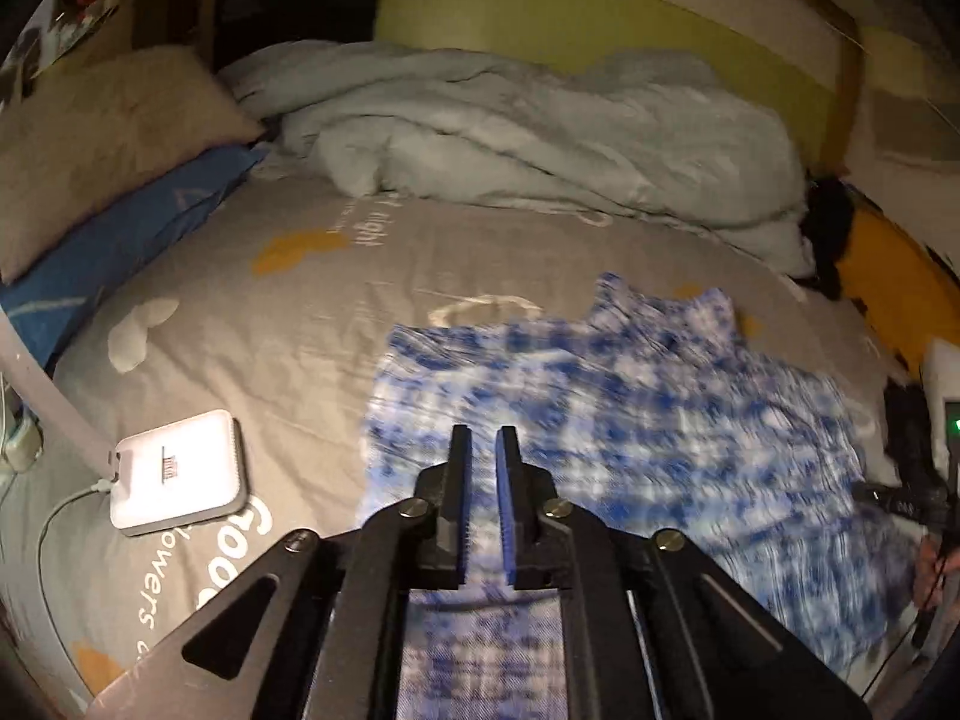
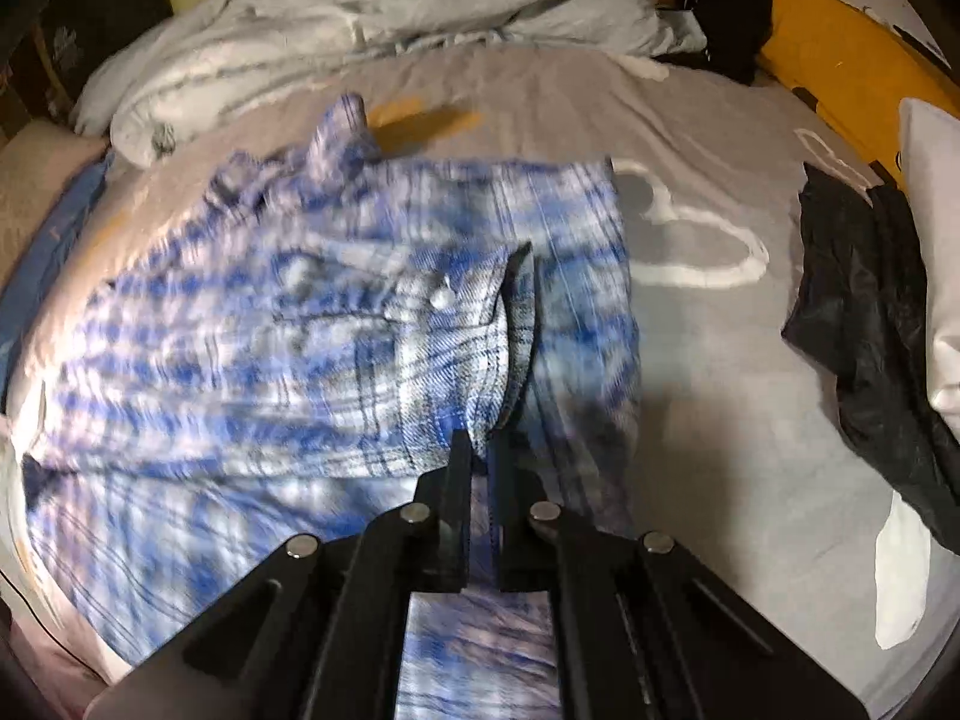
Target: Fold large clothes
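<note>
A blue and white plaid shirt lies spread on the grey printed bed sheet. In the left wrist view my left gripper hovers above the shirt's near left part. A narrow slit shows between its pads and nothing is in it. In the right wrist view the shirt is bunched and partly folded over itself. My right gripper is shut on a raised fold of the shirt's edge, which stands up from the fingertips. Both views are motion blurred.
A crumpled pale duvet lies along the far side of the bed. Tan and blue pillows sit at the left. A white box with a cable rests on the sheet. A black garment lies right of the shirt.
</note>
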The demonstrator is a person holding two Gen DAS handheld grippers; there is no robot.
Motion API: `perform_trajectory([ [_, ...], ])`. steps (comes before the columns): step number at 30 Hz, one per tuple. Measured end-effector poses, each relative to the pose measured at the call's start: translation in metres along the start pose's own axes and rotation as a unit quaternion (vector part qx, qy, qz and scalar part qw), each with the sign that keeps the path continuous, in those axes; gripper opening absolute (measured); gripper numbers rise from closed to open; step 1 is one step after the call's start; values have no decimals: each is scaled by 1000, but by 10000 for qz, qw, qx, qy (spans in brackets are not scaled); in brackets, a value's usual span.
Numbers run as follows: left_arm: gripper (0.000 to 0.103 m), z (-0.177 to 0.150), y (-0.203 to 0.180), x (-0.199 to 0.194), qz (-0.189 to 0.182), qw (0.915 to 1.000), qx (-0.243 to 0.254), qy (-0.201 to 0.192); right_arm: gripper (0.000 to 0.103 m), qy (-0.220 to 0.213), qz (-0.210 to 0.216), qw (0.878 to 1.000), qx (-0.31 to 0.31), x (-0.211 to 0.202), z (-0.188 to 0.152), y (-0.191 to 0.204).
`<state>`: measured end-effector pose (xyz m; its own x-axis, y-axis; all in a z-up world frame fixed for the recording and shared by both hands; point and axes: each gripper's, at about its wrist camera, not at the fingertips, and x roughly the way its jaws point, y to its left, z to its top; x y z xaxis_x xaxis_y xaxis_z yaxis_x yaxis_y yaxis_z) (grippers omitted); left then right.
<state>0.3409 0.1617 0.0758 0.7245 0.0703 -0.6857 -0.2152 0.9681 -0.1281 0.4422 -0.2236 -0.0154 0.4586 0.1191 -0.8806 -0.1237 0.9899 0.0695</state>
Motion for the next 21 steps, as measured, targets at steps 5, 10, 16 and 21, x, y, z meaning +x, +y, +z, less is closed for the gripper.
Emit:
perform_trajectory([
  [5,15,-28,-18,-10,-304,9991,259,105,9,-399,-244,9987,-191,-24,-13,-4],
  [10,26,-41,-31,-25,-299,9981,527,-66,17,-866,63,9959,-251,-62,-34,4],
  [16,47,-62,-37,-49,-370,9965,715,-239,34,-1123,298,9916,-562,-87,-81,37],
  [21,48,-85,-51,-63,-433,9912,1219,-286,50,-1264,150,9878,-894,-96,-109,59],
])
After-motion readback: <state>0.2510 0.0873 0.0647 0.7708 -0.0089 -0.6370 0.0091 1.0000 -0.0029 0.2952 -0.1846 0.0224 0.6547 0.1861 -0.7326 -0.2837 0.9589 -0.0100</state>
